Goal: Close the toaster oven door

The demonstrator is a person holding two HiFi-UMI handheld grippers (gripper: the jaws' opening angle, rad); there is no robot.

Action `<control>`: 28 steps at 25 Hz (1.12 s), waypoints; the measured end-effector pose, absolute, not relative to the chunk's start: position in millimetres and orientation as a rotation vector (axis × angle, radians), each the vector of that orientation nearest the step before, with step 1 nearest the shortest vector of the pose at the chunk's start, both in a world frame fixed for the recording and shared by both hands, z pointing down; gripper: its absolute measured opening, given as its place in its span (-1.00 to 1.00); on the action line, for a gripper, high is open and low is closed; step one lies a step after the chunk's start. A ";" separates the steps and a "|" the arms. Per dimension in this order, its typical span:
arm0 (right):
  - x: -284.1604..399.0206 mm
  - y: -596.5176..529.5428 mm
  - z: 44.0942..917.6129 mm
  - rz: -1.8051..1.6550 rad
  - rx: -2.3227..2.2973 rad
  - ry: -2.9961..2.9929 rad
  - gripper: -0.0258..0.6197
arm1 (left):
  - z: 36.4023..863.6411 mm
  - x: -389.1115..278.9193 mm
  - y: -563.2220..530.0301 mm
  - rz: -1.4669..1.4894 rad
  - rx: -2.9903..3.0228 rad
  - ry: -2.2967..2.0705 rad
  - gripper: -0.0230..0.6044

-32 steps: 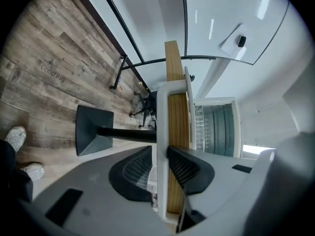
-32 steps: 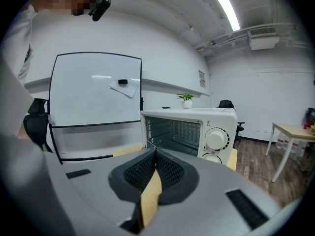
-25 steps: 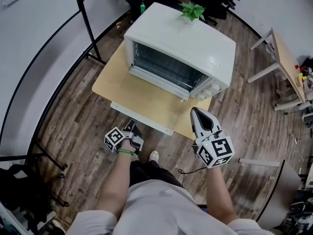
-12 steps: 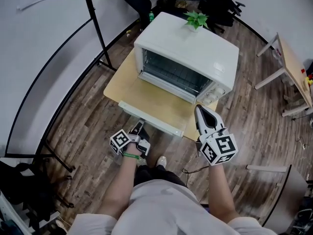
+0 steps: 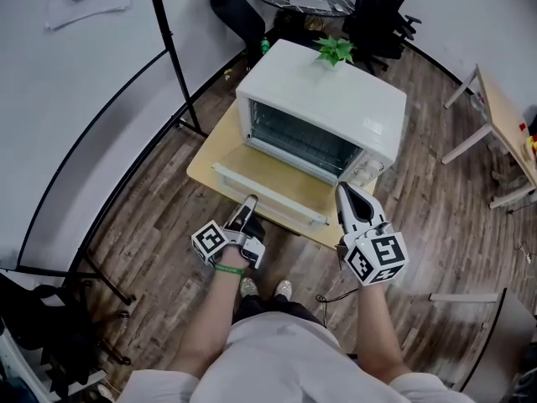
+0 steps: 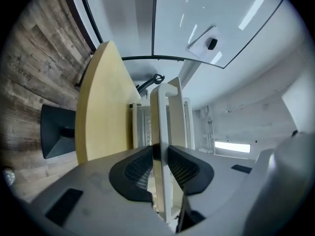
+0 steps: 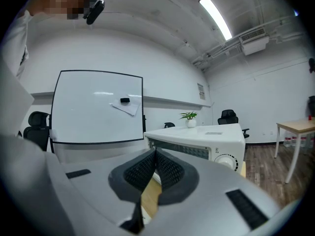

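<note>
**Now: toaster oven door [image 5: 281,183] down, its front edge clamped by the left gripper [image 5: 250,202]**

Farthest left, a light wooden surface [image 5: 220,145] is seen on the plank floor, and the left gripper is held low at its near side. Its jaws are closed on the front edge of the door. In the left gripper view, that thin white edge is seen pinched between the two black pads [image 6: 138,168]. The door is folded down roughly flat toward the person, so the wire rack [image 5: 298,137] inside is exposed. The white toaster oven [image 5: 336,99] is set on the surface, and a small potted plant [image 5: 336,50] is placed on its top at the back. Further right, the right gripper [image 5: 344,193] is held near the oven's knobs [image 5: 362,173], at the surface's near right corner. Its jaws are pressed together with nothing between them. A wooden desk [image 5: 502,112] is seen well apart at the right edge.
</note>
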State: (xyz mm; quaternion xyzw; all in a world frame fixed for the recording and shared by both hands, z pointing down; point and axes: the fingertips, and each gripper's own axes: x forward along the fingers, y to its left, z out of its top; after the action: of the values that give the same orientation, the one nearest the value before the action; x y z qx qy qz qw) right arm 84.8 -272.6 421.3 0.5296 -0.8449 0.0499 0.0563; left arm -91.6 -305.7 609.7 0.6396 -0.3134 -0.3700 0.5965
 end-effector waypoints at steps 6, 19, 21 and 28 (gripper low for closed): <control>92.8 -270.3 409.7 0.124 1.644 -2.567 -0.92 | 567.2 -82.3 -328.6 -0.918 1.514 -0.695 -0.62; 120.7 -262.3 393.2 0.091 1.744 -2.534 -0.92 | 514.0 -59.8 -378.8 -0.948 1.538 -0.679 -0.61; 124.7 -261.4 391.0 0.086 1.760 -2.529 -0.92 | 509.7 -56.9 -387.0 -0.940 1.539 -0.694 -0.61; 141.0 -260.3 386.7 0.075 1.810 -2.500 -0.92 | 495.6 -45.1 -412.8 -0.950 1.539 -0.702 -0.62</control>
State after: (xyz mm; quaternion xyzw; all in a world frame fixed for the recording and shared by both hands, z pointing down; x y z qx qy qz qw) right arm 141.0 -260.3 386.7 0.5860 -0.8095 0.0242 0.0273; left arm -45.1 -412.8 495.6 0.6543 -0.2986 -0.4039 0.5653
